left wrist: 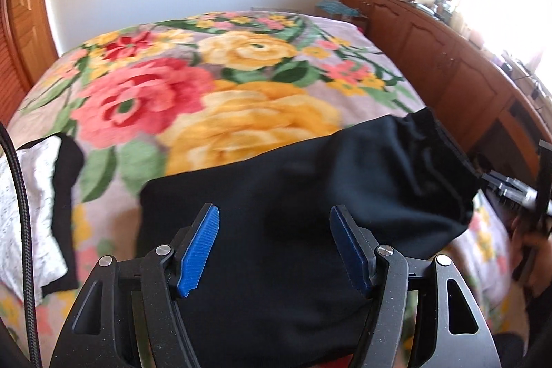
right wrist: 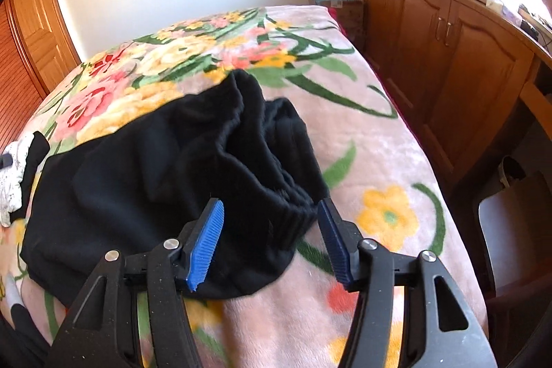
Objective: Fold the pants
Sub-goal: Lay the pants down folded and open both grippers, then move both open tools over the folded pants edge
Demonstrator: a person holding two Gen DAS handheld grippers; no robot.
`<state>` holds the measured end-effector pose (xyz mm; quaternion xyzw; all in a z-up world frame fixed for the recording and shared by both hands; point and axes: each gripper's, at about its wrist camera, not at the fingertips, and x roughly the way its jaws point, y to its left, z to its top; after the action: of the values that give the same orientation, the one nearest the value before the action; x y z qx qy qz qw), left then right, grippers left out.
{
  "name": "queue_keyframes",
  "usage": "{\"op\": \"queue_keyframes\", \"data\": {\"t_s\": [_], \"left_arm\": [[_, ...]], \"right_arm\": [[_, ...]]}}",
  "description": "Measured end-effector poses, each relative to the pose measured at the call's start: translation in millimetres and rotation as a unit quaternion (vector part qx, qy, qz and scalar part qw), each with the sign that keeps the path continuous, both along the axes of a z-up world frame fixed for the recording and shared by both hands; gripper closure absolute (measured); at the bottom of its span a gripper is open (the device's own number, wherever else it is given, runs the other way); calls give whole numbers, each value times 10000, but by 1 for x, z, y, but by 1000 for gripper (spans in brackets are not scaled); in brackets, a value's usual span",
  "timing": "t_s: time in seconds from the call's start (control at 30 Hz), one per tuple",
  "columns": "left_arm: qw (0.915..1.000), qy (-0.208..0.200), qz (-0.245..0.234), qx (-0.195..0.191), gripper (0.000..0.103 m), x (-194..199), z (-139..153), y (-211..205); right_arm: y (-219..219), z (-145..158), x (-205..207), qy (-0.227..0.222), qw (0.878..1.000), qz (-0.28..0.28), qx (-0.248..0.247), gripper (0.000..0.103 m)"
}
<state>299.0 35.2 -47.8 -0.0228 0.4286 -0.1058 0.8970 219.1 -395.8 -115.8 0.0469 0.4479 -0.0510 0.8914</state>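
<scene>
Black pants (left wrist: pixel 310 181) lie spread across the near part of a floral blanket (left wrist: pixel 179 92) on a bed. My left gripper (left wrist: pixel 274 247) is open, its blue pads (left wrist: pixel 198 250) hovering over the pants' fabric. In the right wrist view the pants (right wrist: pixel 155 181) lie rumpled, with the ribbed elastic waistband (right wrist: pixel 293 216) bunched at their right end. My right gripper (right wrist: pixel 270 242) is open, its jaws straddling the waistband edge, holding nothing. The right gripper's body also shows at the far right of the left wrist view (left wrist: pixel 517 192).
A white and black garment (left wrist: pixel 38 195) lies on the bed's left side, also in the right wrist view (right wrist: pixel 17 168). Wooden cabinets (right wrist: pixel 448 50) run along the right of the bed, with clutter on top. A wooden door (left wrist: pixel 24 23) stands at the left.
</scene>
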Motion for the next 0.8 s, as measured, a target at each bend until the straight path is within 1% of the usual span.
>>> {"op": "queue_keyframes", "data": {"t_s": [0.13,0.17,0.23,0.3,0.37,0.47,0.5,0.53,0.57,0.6,0.63,0.7,0.77,0.8], "left_arm": [[9998,-115,112,127,34,-19,-3,21],[9996,-159,117,189,34,-26,0,25],[9993,-222,99,292,34,-32,-2,31],[9991,-253,112,309,34,-37,-7,40],[9991,-263,181,284,34,-41,-12,48],[9995,-161,267,-9,34,-41,-23,61],[9995,-115,275,-62,34,-40,-25,62],[9995,-113,279,-55,34,-39,-26,63],[9995,-155,280,-9,34,-37,-26,64],[9994,-206,290,20,34,-37,-25,63],[9992,-247,303,13,34,-36,-24,64],[9990,-305,316,-62,34,-36,-22,66],[9988,-351,345,-70,34,-36,-24,71],[9986,-368,362,-60,34,-36,-25,73]], "right_arm": [[5,-7,27,60,10000,-24,13,46],[5,-11,36,112,9999,-33,33,46],[3,-19,47,216,9997,-38,139,46],[1,-28,60,401,9987,-34,310,46],[-1,-37,71,648,9974,-57,305,46],[-3,-44,75,890,9956,15,286,46],[-4,-45,75,966,9950,58,250,54],[-5,-46,75,1003,9947,97,181,67],[-5,-45,74,1046,9944,116,92,72],[-7,-45,73,1082,9940,160,84,82],[-8,-43,70,1061,9940,226,105,86],[-6,-35,65,986,9945,282,-193,88],[-8,-27,58,889,9949,133,-457,88],[-14,-27,57,910,9952,33,-359,88]]}}
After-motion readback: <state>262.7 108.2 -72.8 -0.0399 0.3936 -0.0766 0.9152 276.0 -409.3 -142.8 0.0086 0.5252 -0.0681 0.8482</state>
